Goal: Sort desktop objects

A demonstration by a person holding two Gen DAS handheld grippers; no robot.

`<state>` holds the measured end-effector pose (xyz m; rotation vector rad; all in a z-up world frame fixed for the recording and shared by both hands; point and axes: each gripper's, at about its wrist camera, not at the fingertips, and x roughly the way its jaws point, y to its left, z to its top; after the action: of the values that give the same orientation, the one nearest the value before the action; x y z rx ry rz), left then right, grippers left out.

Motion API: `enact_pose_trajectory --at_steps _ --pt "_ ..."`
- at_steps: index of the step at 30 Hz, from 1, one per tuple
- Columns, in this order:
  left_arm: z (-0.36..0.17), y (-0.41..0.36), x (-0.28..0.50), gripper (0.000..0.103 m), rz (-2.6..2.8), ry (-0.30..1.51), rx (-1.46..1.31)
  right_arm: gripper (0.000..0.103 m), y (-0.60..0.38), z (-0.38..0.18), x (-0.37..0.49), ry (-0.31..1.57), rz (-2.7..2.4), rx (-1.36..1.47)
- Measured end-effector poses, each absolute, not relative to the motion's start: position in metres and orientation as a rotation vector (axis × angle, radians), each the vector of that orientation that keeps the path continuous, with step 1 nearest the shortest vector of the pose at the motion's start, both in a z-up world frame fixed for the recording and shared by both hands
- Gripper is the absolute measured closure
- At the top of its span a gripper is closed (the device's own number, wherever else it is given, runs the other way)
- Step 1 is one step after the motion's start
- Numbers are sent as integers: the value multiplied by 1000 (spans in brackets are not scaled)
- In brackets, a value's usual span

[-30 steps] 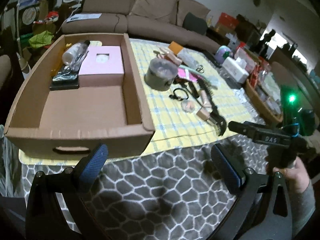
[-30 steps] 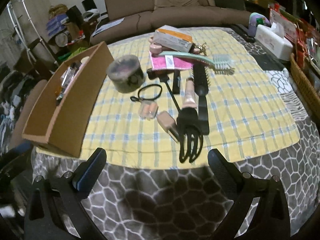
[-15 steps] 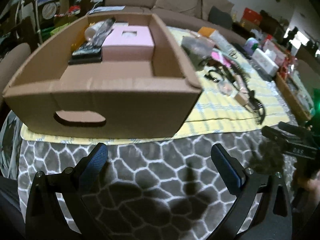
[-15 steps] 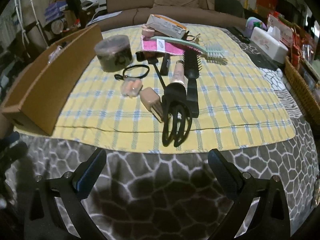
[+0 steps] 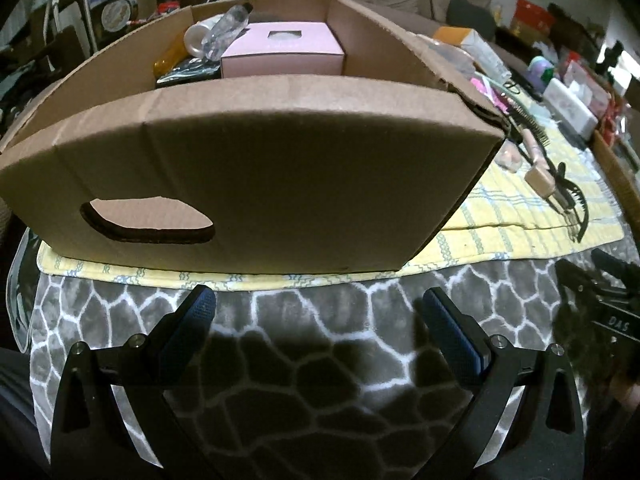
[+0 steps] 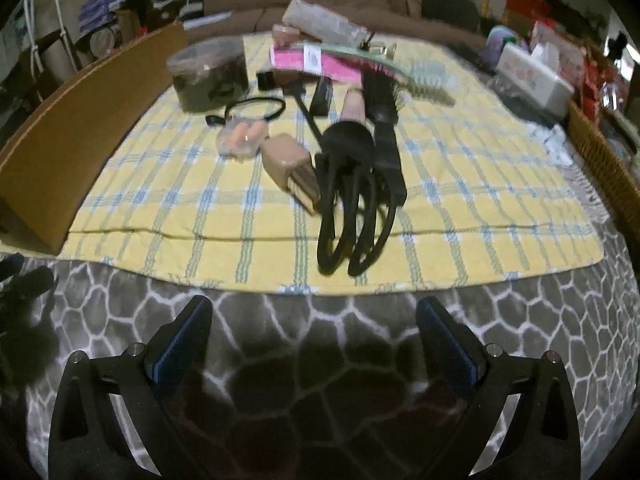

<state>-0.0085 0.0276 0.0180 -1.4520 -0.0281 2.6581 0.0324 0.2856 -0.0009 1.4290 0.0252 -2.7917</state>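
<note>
A: Start with what is nearest. How do the claws stand?

B: Both are spread wide and empty. The left claw [image 5: 318, 314] hangs low over the grey patterned cover [image 5: 320, 368] of the bench, aimed level at the near wall of one cardboard box [image 5: 256, 176], close to it but not touching. The right claw [image 6: 314, 314] hovers over the same cover, pointed at the yellow plaid cloth [image 6: 460, 184].

A: Count what lies on the cloth, nearest first.

B: One black claw-shaped hair clip [image 6: 350, 184] comes first, with one tan block-shaped comb [image 6: 290, 164] touching its left side. Behind them lie one black hairbrush [image 6: 384, 120], one pinkish tube [image 6: 354, 106], one small clear packet [image 6: 240, 136] holding peach pieces too blurred to count, and one black hair tie [image 6: 256, 108]. Farther back stand one dark round container [image 6: 210, 72], one pink flat pack [image 6: 310, 62] and one pale green brush [image 6: 424, 78].

A: And in the box?

B: At its far end, one pink box [image 5: 282, 54], one clear bottle [image 5: 218, 32], one amber item [image 5: 170, 58] and one dark flat packet [image 5: 188, 74]. The near part of its floor is hidden behind the wall.
</note>
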Motion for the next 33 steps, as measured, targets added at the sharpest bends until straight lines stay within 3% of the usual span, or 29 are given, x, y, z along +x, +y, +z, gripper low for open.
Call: enact_pose_trajectory --at_steps 3,33 --pt "15 37 -8 0 2685 62 -1474 0 287 -1 33 21 -2790 1422" --pt "12 38 -8 0 2777 -14 -1466 0 287 -1 33 21 -2793 1420"
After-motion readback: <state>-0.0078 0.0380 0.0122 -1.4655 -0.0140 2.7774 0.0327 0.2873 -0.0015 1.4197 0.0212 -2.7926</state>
